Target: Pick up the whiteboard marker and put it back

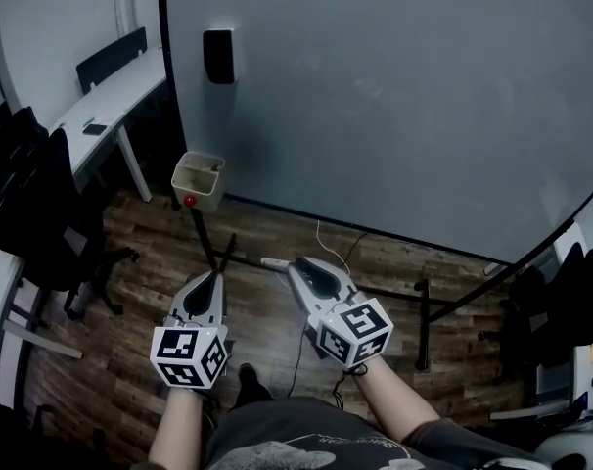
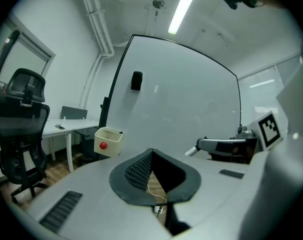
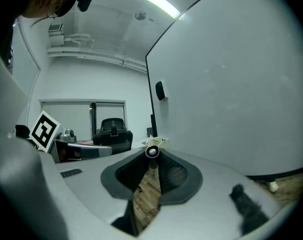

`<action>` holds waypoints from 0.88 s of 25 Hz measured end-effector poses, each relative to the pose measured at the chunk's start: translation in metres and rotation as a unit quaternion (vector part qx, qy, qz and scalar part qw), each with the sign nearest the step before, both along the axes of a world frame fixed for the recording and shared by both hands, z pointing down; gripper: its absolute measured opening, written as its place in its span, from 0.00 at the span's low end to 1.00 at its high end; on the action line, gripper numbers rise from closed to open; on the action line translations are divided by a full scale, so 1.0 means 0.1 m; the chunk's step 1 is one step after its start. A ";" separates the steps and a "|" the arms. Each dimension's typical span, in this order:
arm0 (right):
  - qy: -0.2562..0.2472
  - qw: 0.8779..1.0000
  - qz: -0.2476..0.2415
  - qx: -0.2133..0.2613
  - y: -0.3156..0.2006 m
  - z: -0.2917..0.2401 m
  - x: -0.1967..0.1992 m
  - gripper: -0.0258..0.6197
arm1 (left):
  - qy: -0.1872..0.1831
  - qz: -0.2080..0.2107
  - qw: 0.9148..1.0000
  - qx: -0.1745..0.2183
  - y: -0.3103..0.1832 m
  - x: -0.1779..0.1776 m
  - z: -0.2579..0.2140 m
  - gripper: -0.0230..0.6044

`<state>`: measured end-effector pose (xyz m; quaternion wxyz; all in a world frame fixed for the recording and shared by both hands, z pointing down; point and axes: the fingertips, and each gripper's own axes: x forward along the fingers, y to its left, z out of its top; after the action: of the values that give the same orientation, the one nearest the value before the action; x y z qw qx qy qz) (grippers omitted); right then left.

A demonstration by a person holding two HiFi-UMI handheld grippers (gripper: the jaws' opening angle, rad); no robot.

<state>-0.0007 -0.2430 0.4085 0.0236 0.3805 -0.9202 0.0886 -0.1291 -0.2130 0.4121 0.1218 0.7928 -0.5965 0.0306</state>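
The whiteboard marker is a short white pen, and my right gripper is shut on it, its end sticking out to the left of the tips. In the right gripper view the marker's round end shows pinched between the jaws. My left gripper hangs beside it on the left, shut with nothing in it. From the left gripper view the marker juts out of the right gripper. A cream holder box with a red object in it hangs at the lower left corner of the whiteboard, ahead of both grippers.
A black eraser sticks to the board's upper left. The board's black stand legs and a thin cable lie on the wooden floor. A white desk and a black office chair stand at the left.
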 end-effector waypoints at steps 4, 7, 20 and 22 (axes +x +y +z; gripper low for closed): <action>-0.003 1.000 -0.002 0.002 -0.14 -0.09 -0.25 0.17 | 0.003 0.000 1.000 0.001 -0.11 -0.23 -0.05 0.06; -0.008 1.000 -0.006 0.004 -0.24 -0.15 -0.45 0.17 | 0.004 0.001 1.000 -0.001 -0.15 -0.39 -0.07 0.06; -0.014 0.999 -0.023 0.027 -0.38 -0.28 -0.62 0.17 | -0.008 -0.025 1.000 0.002 -0.12 -0.61 -0.09 0.06; -0.016 0.999 -0.024 0.025 -0.38 -0.26 -0.59 0.17 | -0.008 -0.026 1.000 0.001 -0.11 -0.59 -0.10 0.06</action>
<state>-0.0596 -0.2813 0.3822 0.0011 0.3574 -0.9312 0.0716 -0.1882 -0.2236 0.4026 0.1172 0.7771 -0.6175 0.0328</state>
